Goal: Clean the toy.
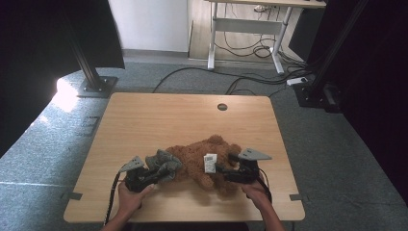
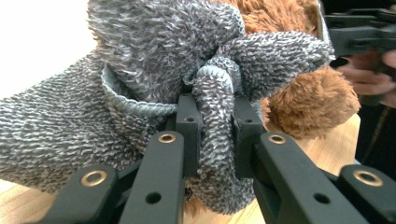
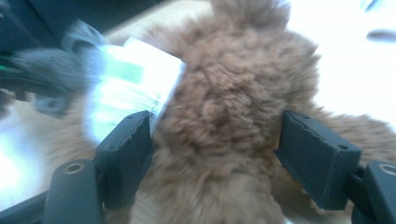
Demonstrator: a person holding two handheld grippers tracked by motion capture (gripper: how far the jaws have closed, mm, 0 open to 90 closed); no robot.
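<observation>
While left pinches the knit strap, right stands wide round the bear.
Left gripper (image 2: 216,135): jaws pressed together on a strap of the grey knit garment (image 2: 154,60), strap upright between the pads, bulk of the knit just beyond the tips. Right gripper (image 3: 217,149): jaws spread, brown bear (image 3: 233,107) between them, left pad against the fur beside the white tag (image 3: 130,88), right pad apart from it. Bear lies on the table (image 1: 159,115) between both grippers. Likely step: working the garment off or on. Judgement: keep left pinch firm; close right on the body, clear of the tag, before pulling.
</observation>
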